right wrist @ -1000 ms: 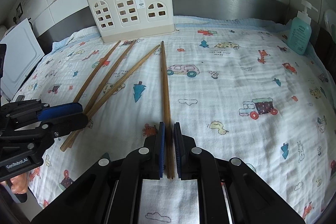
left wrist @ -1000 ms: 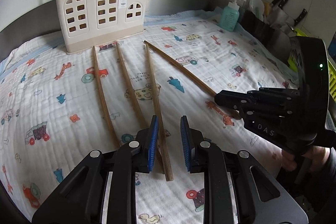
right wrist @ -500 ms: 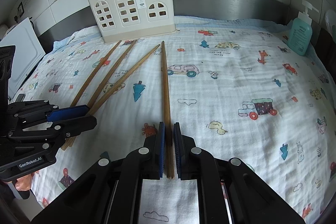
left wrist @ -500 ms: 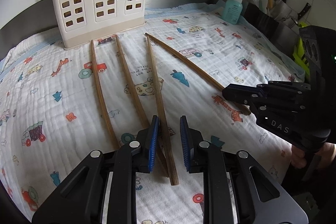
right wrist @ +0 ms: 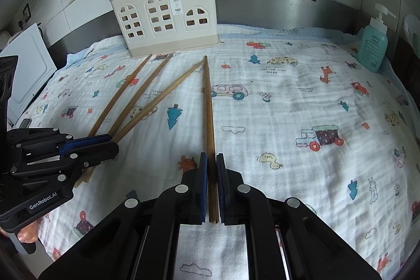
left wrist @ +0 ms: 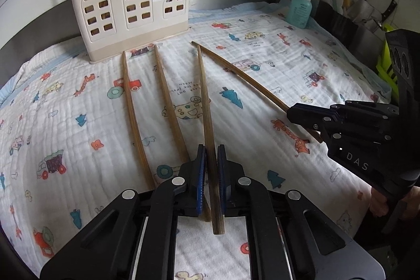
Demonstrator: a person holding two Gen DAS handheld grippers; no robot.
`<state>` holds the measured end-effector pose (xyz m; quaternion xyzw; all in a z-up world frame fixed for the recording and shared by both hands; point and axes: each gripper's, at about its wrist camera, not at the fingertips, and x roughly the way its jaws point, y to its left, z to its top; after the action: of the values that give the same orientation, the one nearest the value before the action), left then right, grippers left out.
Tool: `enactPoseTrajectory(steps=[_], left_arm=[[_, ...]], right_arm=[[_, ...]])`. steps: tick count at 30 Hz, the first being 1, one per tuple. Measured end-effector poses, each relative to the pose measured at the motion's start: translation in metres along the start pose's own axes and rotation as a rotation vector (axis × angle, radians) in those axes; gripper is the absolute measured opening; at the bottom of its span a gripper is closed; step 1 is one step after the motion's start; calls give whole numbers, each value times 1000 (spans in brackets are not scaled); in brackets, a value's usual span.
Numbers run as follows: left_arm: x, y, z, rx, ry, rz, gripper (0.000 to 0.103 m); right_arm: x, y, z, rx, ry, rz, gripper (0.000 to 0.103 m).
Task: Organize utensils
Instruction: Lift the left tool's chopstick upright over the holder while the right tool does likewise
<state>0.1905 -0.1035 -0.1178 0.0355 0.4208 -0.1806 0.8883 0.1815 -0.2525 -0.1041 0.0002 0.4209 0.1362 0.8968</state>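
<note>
- A cloth [right wrist: 288, 101] printed with cars, trees and animals covers the counter under both claws; a steel splashback and white tiles rise behind, with pipes and a yellow hose above.
- A cream holder [right wrist: 165, 22] stands ahead of the claws, sticks upright in it; their tops are cut off.
- Right claw [right wrist: 212, 164] is pinched on one chopstick [right wrist: 208, 106] pointing ahead to the holder.
- Left claw [left wrist: 209, 159] has just closed and pinches another chopstick [left wrist: 206, 106]; two sticks [left wrist: 132, 117] lie just left of it, near ends hidden.
- Soap bottle [left wrist: 299, 7] far right; its label is unreadable.
- Claw bodies read "DAS" and "GenRobot.AI"; the cloth has small print.
</note>
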Motion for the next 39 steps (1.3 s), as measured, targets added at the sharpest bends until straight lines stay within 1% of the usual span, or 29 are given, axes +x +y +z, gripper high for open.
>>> enactPoseTrajectory(steps=[7,11,16,19,23,30,34,39], left_arm=[[-26,7,4,-1,-65,1,6],[-39,14,10,-29,-99,-15,6],[-56,20,20,-34,-146,-19,6],[-66,24,28,-45,-171,-30,6],[-80,33,43,-54,-206,-37,6],[-102,49,78,-56,-258,-38,6],[-113,60,99,-54,-285,-27,6],[-126,75,127,-46,-314,11,6]], right_arm=[[-27,3,11,-17,-72,-12,7],[-48,4,21,-19,-130,-8,7],[-70,9,42,-34,-202,9,6],[-79,12,57,-50,-230,22,6],[-88,16,80,-79,-250,46,6],[-109,18,138,-136,-264,88,6],[-123,19,171,-171,-273,104,6],[-135,26,209,-205,-286,121,7]])
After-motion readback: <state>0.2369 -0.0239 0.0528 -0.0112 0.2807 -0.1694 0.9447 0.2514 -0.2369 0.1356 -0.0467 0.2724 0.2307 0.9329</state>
